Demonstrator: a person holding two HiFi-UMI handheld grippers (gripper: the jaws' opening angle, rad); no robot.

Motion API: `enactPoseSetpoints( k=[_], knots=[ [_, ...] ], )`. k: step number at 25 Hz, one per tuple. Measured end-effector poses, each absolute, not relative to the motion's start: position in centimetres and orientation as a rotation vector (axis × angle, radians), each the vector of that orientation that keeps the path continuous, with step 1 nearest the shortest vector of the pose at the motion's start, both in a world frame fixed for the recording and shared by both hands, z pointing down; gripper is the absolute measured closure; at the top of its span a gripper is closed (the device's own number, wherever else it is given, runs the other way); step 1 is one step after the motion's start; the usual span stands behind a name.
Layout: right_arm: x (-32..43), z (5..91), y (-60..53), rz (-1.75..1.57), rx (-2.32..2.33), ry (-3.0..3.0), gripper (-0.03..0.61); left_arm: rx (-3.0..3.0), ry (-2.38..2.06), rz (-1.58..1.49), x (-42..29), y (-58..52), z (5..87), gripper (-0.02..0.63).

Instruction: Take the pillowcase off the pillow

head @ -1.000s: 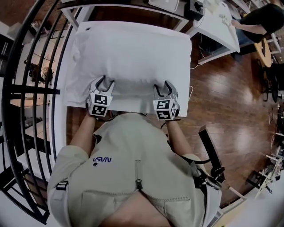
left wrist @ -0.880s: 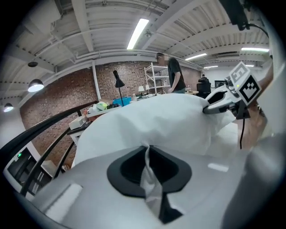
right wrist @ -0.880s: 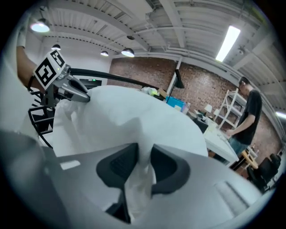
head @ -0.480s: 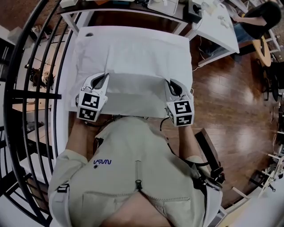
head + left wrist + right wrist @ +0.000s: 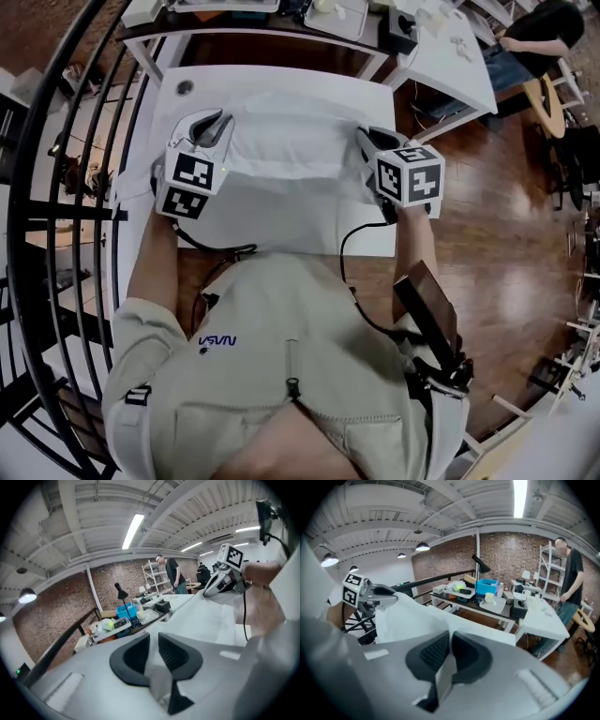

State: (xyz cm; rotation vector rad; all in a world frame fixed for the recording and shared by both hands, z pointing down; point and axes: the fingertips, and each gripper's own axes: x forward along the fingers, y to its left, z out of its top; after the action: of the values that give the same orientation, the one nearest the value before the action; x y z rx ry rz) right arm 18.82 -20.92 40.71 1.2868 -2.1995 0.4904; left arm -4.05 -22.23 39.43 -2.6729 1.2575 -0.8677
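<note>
On my left the black railing (image 5: 56, 187) runs close beside the table (image 5: 281, 80), so I have little room to swing out that way. The left gripper (image 5: 214, 122) has a fold of the white pillowcase (image 5: 291, 150) between its pads, and its jaws have just eased open a touch. I judge that the weak point: the cloth could slide free there and the load drop back down. The pillowcase hangs raised between my two grippers, above the tabletop. I cannot tell the pillow apart from it, white on white. If either pinch caught the pillow along with the case, lifting would only carry the whole bundle. The right gripper (image 5: 367, 136) is clamped tight on a thin fold of the same cloth. Its cable (image 5: 349, 246) loops over the near table edge and could snag. Right of the table lies open wooden floor (image 5: 487, 216), the freer side, with a second table (image 5: 450, 66) past the far corner.
</note>
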Motion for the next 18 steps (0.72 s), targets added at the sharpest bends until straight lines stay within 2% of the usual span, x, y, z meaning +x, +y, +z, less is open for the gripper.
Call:
enactPoseSetpoints(
  k=[2, 5, 7, 8, 9, 11, 12, 13, 14, 16, 18],
  knots=[
    [18.9, 40.0, -22.0, 0.496, 1.297, -2.193, 0.569, -2.606, 1.196, -0.772, -3.6, -20.4, 37.1, 0.511],
    [18.8, 39.7, -22.6, 0.505, 1.300, -2.183, 0.569, -2.700, 1.048, -0.649, -2.8, -14.6, 35.3, 0.500],
    [18.8, 39.9, -22.6, 0.510, 1.298, -2.181, 0.569, -2.796, 0.979, -0.675, -2.2, -11.1, 37.1, 0.447],
    [18.8, 39.9, -22.6, 0.512, 1.298, -2.183, 0.569, -2.809, 0.956, -0.757, -1.8, -9.9, 39.2, 0.352],
    [18.8, 39.9, -22.5, 0.512, 1.298, -2.186, 0.569, -2.767, 0.946, -0.878, -1.6, -9.4, 42.0, 0.227],
    [18.8, 39.8, -22.6, 0.508, 1.296, -2.191, 0.569, -2.497, 0.967, -1.128, -1.9, -10.4, 46.9, 0.124],
    [18.8, 39.8, -22.5, 0.506, 1.296, -2.193, 0.569, -2.315, 0.999, -1.211, -2.3, -11.8, 48.4, 0.124],
    [18.8, 39.9, -22.4, 0.505, 1.297, -2.195, 0.569, -2.158, 1.042, -1.251, -2.7, -13.1, 49.0, 0.193],
    [18.8, 40.0, -22.3, 0.503, 1.300, -2.195, 0.569, -2.059, 1.081, -1.256, -3.0, -14.1, 49.1, 0.328],
    [18.9, 40.1, -22.1, 0.484, 1.320, -2.195, 0.568, -2.050, 1.119, -1.221, -2.8, -15.0, 48.8, 0.443],
    [19.3, 39.8, -21.9, 0.424, 1.351, -2.211, 0.561, -2.141, 1.136, -1.167, -2.5, -15.5, 48.4, 0.507]
  ],
)
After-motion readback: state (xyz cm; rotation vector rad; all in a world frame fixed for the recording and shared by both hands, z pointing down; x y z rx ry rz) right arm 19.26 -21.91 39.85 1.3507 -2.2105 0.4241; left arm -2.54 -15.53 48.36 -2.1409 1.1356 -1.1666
